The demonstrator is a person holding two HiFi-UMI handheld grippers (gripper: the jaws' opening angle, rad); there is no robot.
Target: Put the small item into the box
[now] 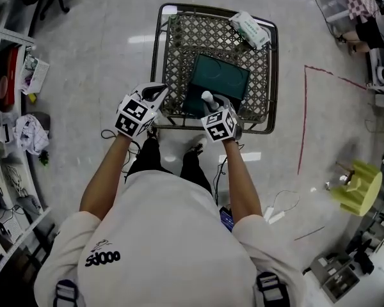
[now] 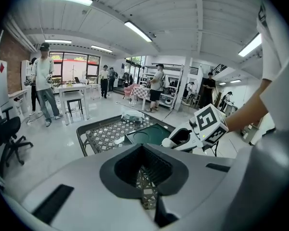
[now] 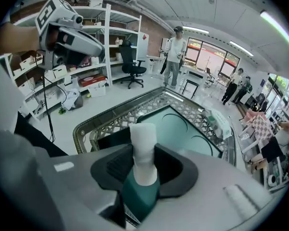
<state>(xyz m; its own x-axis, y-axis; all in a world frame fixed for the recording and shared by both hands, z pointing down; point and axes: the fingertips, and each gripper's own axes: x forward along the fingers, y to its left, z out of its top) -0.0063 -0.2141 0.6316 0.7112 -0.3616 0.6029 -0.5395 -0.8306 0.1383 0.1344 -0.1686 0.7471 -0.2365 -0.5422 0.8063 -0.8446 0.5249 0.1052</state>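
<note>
A small teal bottle with a white cap (image 3: 143, 154) stands upright between the jaws of my right gripper (image 3: 143, 184), which is shut on it. In the head view that bottle (image 1: 207, 97) and the right gripper (image 1: 211, 109) hover over the near edge of a dark green box (image 1: 219, 77) lying open in a wire cart (image 1: 179, 37). My left gripper (image 1: 156, 95) hangs over the cart's near left corner. It holds nothing, and in the left gripper view its jaws (image 2: 147, 189) stand a narrow gap apart. The box (image 3: 185, 129) is empty.
A white and green packet (image 1: 250, 29) lies in the cart's far right corner. Shelves with clutter (image 1: 13, 94) line the left side. A red tape line (image 1: 303, 123) and a yellow stool (image 1: 358, 187) are on the floor at the right. Several people stand far off.
</note>
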